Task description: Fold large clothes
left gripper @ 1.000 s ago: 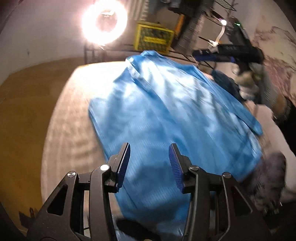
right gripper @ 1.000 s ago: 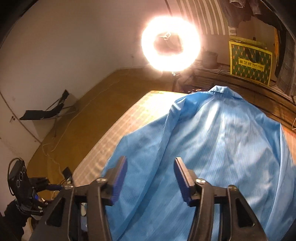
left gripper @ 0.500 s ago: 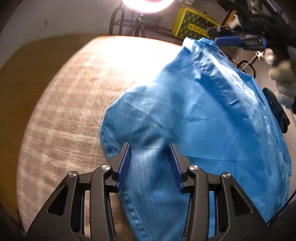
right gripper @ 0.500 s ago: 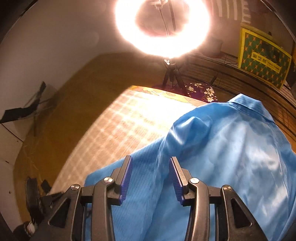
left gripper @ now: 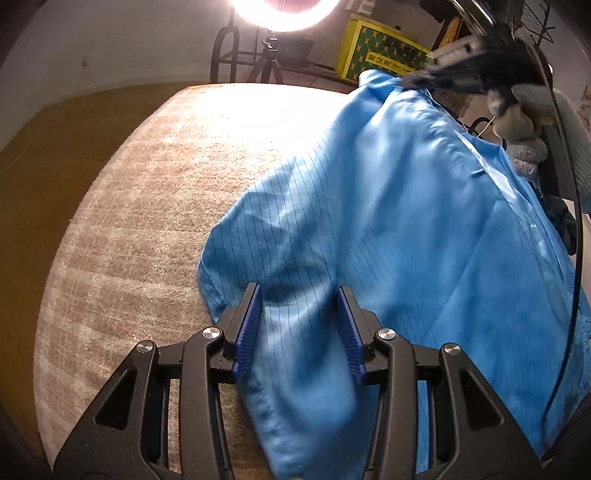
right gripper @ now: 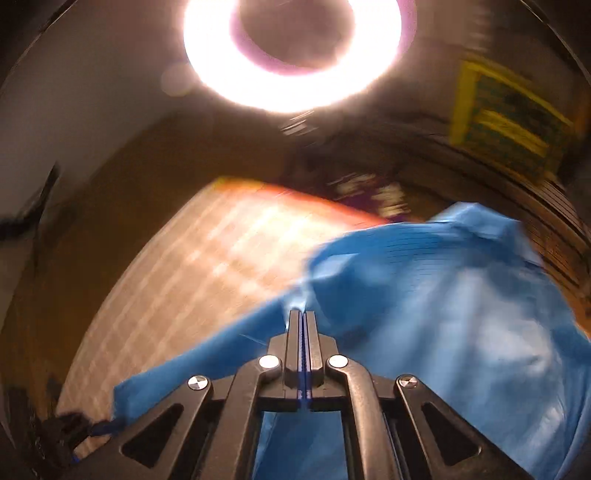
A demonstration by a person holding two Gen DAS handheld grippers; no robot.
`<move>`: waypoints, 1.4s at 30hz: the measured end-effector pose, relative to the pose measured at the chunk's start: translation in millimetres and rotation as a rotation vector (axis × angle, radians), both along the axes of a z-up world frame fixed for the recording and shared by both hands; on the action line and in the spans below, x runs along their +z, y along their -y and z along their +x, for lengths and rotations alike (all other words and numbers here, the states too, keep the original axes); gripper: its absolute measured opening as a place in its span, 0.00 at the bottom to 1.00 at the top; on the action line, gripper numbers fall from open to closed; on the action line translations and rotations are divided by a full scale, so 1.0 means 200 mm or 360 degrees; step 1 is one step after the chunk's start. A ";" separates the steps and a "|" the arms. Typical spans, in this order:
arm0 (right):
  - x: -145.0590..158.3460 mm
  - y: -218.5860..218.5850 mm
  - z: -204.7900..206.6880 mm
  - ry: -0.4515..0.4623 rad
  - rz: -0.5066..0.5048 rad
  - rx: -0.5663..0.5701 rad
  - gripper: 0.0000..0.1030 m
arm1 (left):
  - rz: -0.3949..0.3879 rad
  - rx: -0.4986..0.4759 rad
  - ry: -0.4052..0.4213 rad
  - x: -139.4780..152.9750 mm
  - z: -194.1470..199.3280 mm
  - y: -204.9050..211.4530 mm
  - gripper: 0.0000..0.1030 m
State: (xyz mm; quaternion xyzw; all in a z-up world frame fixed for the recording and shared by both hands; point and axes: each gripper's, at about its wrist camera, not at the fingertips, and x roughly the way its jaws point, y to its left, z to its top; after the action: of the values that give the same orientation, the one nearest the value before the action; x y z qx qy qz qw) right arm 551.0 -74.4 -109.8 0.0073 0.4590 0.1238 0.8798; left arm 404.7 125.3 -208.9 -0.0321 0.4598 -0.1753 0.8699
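A ring light (left gripper: 284, 14) glared over a pale woven mat (left gripper: 147, 206) laid on a brown floor, with a yellow-and-green carton (left gripper: 384, 55) against the back wall. Across the mat lay the blue coat (left gripper: 406, 229), a large pin-striped garment, partly lifted off the surface on its far side.

The right gripper (right gripper: 303, 314) had its jaws pressed together on a ridge of the blue cloth, near where a sleeve met the body, and the fabric rose in a peak at the grip; the right wrist view was blurred. The left gripper (left gripper: 299, 295) stood with its jaws apart, a fold of the coat's near edge running between the ribbed blue pads (left gripper: 251, 325) but not yet pinched. In the left wrist view, a gloved hand (left gripper: 517, 122) showed at the far end of the coat, near the collar.

The cloth looked thin, light and slick, creasing and billowing freely, so it would likely sag and slide rather than hold a fold line on its own. Hems, seams and the collar, where the layers doubled, appeared the surest places to take hold; a single smooth layer seemed likely to slip from the pads.
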 end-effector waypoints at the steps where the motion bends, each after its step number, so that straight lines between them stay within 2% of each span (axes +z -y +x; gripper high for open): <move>1: -0.01 0.12 0.02 -0.0025 0.0091 -0.0088 0.00 | 0.0005 0.0000 0.0003 0.00 0.00 0.00 0.41; 3: -0.06 0.27 0.03 -0.0081 0.0221 -0.0154 0.00 | 0.0026 -0.0008 0.0002 0.00 0.01 0.01 0.41; 6: -0.15 0.30 0.01 -0.0131 0.0199 -0.0081 0.00 | 0.0038 0.0019 -0.0002 0.00 0.04 0.01 0.42; 8: -0.18 0.29 -0.01 -0.0161 0.0218 -0.0041 0.05 | 0.0045 0.0057 -0.0008 0.00 0.08 -0.01 0.41; 9: -0.18 0.28 0.00 -0.0173 0.0232 -0.0035 0.14 | 0.0028 0.0076 -0.0018 -0.01 0.10 -0.02 0.41; 10: -0.17 0.28 0.00 -0.0160 0.0253 -0.0022 0.29 | 0.0010 0.0089 -0.0022 -0.01 0.10 -0.03 0.42; 12: -0.12 0.27 0.01 -0.0098 0.0263 -0.0011 0.39 | 0.0040 0.0088 0.0004 -0.01 0.09 -0.02 0.41; 15: -0.04 0.22 0.05 -0.0025 0.0307 0.0034 0.39 | 0.0112 0.0075 0.0046 -0.01 0.05 0.03 0.41; 17: -0.01 0.17 0.11 -0.0016 0.0263 0.0052 0.40 | 0.0116 0.0069 0.0053 -0.01 0.06 0.03 0.41; 20: -0.06 0.08 0.23 -0.0072 0.0158 0.0030 0.41 | 0.0098 0.0067 0.0052 -0.01 0.05 0.02 0.41; 23: -0.10 0.07 0.30 -0.0095 0.0186 0.0005 0.40 | 0.0106 0.0057 0.0064 -0.01 0.06 0.03 0.41; 24: -0.10 0.07 0.32 -0.0091 0.0206 0.0009 0.32 | 0.0107 0.0056 0.0066 -0.01 0.04 0.03 0.41; 25: -0.11 0.07 0.33 -0.0083 0.0222 0.0017 0.10 | 0.0107 0.0055 0.0068 -0.01 0.04 0.03 0.41; 26: -0.10 0.06 0.33 -0.0064 0.0225 0.0026 0.03 | 0.0106 0.0055 0.0068 -0.01 0.04 0.03 0.41; 28: -0.09 0.09 0.34 0.0007 0.0195 -0.0010 0.00 | 0.0105 0.0053 0.0067 -0.01 0.04 0.03 0.41; 31: -0.06 0.21 0.37 0.0097 0.0197 -0.0204 0.00 | 0.0113 0.0053 0.0072 -0.01 0.03 0.02 0.41; 32: -0.07 0.31 0.38 0.0084 0.0267 -0.0293 0.00 | 0.0114 0.0051 0.0073 -0.01 0.03 0.02 0.42; 36: -0.08 0.37 0.36 0.0033 0.0324 -0.0282 0.04 | 0.0106 0.0079 0.0052 0.00 0.07 0.01 0.42; 37: -0.07 0.38 0.34 0.0030 0.0344 -0.0276 0.15 | 0.0103 0.0096 0.0041 0.00 0.08 0.00 0.42; 39: -0.03 0.40 0.27 0.0053 0.0347 -0.0272 0.28 | 0.0099 0.0134 0.0019 0.00 0.12 -0.01 0.42; 42: 0.06 0.42 0.15 0.0061 0.0345 -0.0204 0.28 | 0.0158 0.0184 0.0015 0.04 0.15 -0.03 0.42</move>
State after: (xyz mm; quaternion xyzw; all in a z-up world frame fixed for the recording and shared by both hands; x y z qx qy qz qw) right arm 580.7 -157.5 -97.1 0.1295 0.4245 0.1163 0.8885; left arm 435.0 131.7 -200.9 -0.0147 0.4611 -0.1019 0.8814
